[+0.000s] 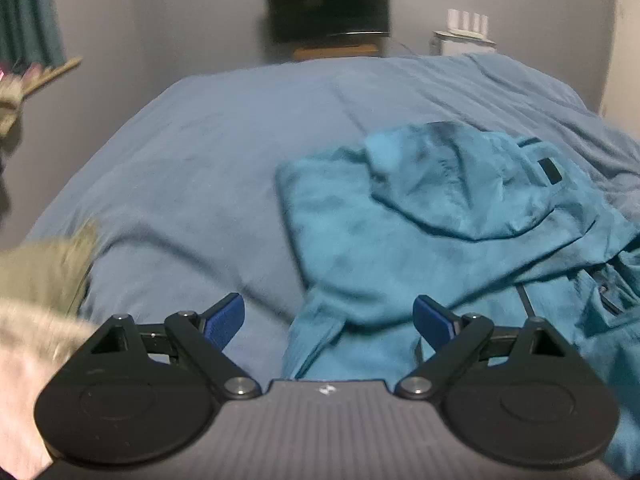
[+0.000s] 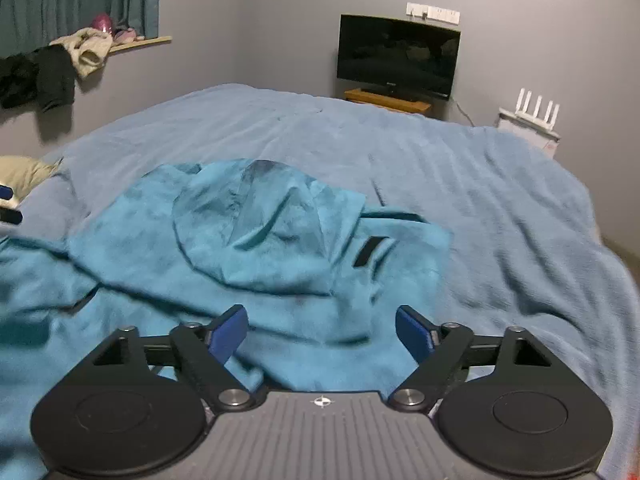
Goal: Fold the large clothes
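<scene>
A teal hooded jacket [image 1: 420, 232] lies crumpled on the blue bedspread [image 1: 208, 152], hood uppermost, with a black tab on it. In the left wrist view it fills the right half. My left gripper [image 1: 328, 320] is open and empty, hovering over the jacket's left lower edge. In the right wrist view the jacket [image 2: 248, 240] spreads across the left and centre. My right gripper [image 2: 322, 332] is open and empty just above the jacket's near folds. The left gripper's blue tip [image 2: 8, 202] shows at the far left edge.
A TV [image 2: 396, 56] on a wooden stand is against the far wall, with a white router [image 2: 532, 120] to its right. Clothes [image 2: 52, 64] hang off a window shelf at left. Beige cloth [image 1: 44, 272] lies at the bed's left side.
</scene>
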The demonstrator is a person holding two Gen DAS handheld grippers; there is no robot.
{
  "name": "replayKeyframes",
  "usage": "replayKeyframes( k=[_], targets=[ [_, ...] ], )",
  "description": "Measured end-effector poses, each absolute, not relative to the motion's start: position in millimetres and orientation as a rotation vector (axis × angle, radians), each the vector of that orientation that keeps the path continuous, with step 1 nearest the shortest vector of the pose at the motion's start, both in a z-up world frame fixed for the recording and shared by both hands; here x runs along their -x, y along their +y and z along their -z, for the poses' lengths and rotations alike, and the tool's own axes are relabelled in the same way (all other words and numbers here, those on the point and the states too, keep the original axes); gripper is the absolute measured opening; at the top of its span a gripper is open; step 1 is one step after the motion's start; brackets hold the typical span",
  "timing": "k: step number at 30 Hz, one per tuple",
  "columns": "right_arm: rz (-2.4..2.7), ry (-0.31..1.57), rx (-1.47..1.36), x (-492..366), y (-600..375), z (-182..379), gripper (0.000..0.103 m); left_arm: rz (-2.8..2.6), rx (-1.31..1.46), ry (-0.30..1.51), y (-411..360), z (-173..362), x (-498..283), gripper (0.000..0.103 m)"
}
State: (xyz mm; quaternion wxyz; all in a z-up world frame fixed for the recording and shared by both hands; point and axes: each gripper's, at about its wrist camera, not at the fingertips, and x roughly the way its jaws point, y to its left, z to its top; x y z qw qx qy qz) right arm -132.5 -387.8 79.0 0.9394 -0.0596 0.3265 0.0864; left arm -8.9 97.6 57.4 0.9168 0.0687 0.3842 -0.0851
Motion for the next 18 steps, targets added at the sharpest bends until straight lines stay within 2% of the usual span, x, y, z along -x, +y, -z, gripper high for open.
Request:
replayKeyframes(
  k=[2,11,18],
  targets=[
    [-0.181,0.665,0.139,163.8,-394.7,-90.6,0.087,0.164,-0.105,0.812,115.8,-60.7,30.1,0.092],
    [-0.191,0.764,0.154,263.1,-431.2,-96.5,0.087,0.159,0.050,0.947,157.5,-51.8,91.0,0.092],
    [-0.238,0.835,0.156,300.5,-446.0,-92.3,0.085,0.281,-0.109,0.963,149.4,-68.3,131.2,0.091]
  ],
)
